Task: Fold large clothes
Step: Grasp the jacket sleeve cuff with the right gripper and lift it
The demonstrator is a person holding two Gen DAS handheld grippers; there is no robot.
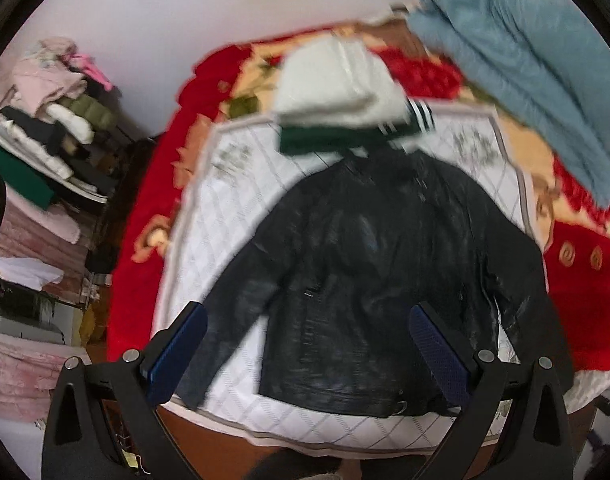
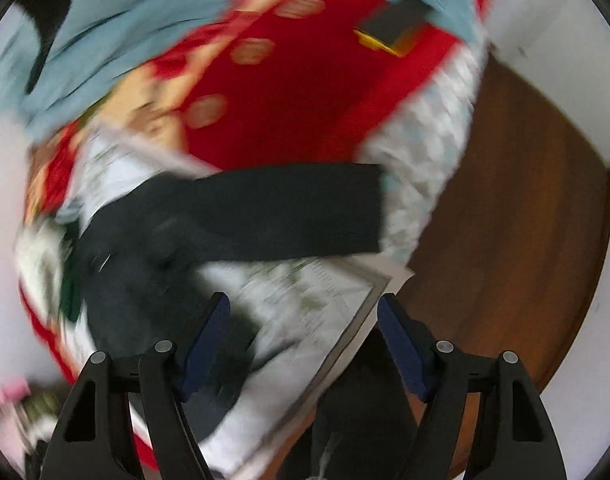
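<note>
A black leather jacket [image 1: 377, 280] lies spread flat, sleeves out, on a white quilted mat [image 1: 233, 208] on the bed. My left gripper [image 1: 305, 312] hangs above the jacket's lower half, jaws wide open with nothing between them. The right wrist view is blurred: the jacket's body [image 2: 145, 264] lies at the left, and one black sleeve [image 2: 297, 212] stretches to the right across the mat [image 2: 305, 304]. My right gripper [image 2: 303, 304] stands open above the mat's corner, nothing between its blue pads.
Folded white and green clothes [image 1: 337, 96] lie at the mat's far end. A light blue garment [image 1: 525, 60] lies at the right on a red patterned blanket [image 1: 577, 280]. Stacked clothes [image 1: 53, 120] fill shelves at the left. Brown wooden floor [image 2: 505, 220] borders the bed.
</note>
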